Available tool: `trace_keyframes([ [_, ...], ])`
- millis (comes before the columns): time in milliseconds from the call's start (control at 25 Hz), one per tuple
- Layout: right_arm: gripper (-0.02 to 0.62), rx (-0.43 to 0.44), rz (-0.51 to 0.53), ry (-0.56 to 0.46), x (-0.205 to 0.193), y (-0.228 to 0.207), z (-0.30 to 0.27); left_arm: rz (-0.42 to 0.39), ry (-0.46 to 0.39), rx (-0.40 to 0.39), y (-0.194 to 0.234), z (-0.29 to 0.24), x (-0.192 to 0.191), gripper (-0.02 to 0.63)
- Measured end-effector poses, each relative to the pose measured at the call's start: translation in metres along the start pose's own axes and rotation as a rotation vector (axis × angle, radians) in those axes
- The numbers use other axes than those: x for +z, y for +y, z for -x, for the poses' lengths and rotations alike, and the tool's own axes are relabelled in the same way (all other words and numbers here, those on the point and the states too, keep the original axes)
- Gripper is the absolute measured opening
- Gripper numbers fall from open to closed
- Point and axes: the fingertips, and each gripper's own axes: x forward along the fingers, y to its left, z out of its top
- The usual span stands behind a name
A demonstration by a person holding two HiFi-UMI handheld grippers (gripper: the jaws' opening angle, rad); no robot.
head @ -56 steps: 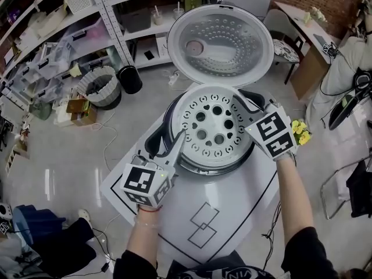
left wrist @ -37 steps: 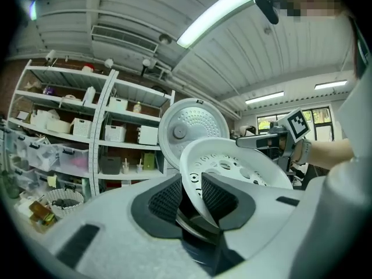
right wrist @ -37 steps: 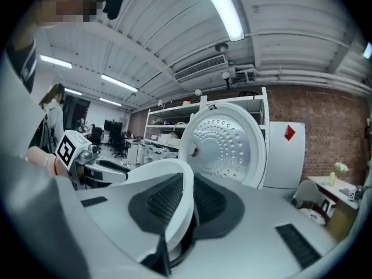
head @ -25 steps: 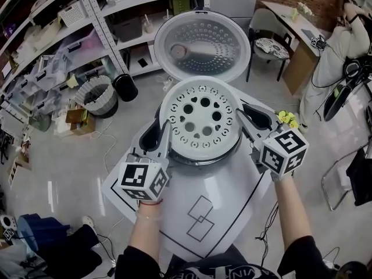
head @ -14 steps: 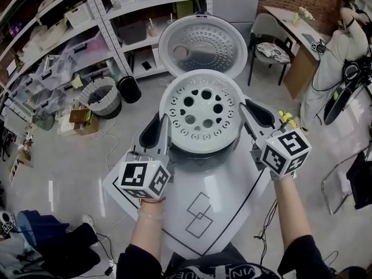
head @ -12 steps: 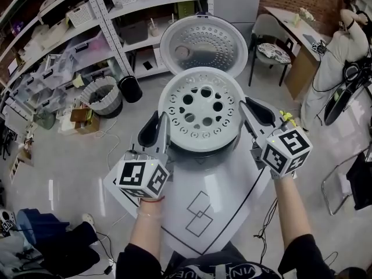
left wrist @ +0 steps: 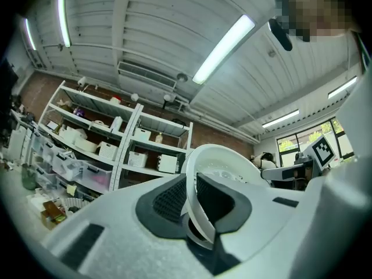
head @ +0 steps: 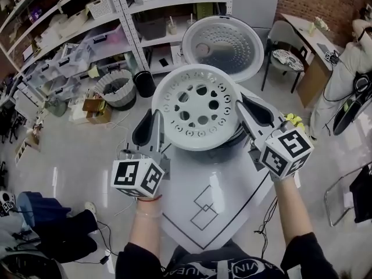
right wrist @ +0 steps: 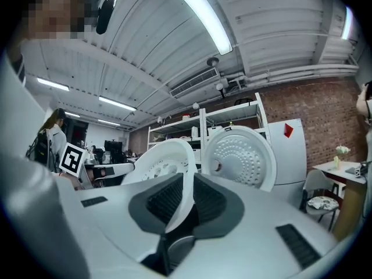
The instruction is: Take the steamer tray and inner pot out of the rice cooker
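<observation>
Round white perforated plastic steamer tray (head: 200,106): left gripper (head: 152,125) jaws clamp its rim at eight o'clock, right gripper (head: 249,111) jaws at three o'clock, both having just been closing.

the steamer tray (head: 199,106) is seen in white, pierced with rings of round holes. black-and-white square markers are carried on the left gripper (head: 154,124) and right gripper (head: 247,108). the table (head: 232,179) is white, marked with black-outlined squares.

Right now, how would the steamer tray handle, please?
The steamer tray looks stiff: unbent between left gripper and right gripper jaws, just closed on its rim. Thin, perforated, so likely light. Pinched at opposite edges, it might tilt.
</observation>
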Motion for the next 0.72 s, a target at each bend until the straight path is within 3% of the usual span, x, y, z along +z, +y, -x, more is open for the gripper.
trace_keyframes([
  [320, 0.051, 0.128, -0.049, 0.048, -0.015, 0.045, -0.020, -0.002, 0.017, 0.139, 0.032, 0.047, 0.000, 0.051],
  [720, 0.051, 0.268, -0.141, 0.123, -0.070, 0.151, -0.038, -0.008, 0.086, 0.299, 0.099, 0.149, -0.027, 0.048],
])
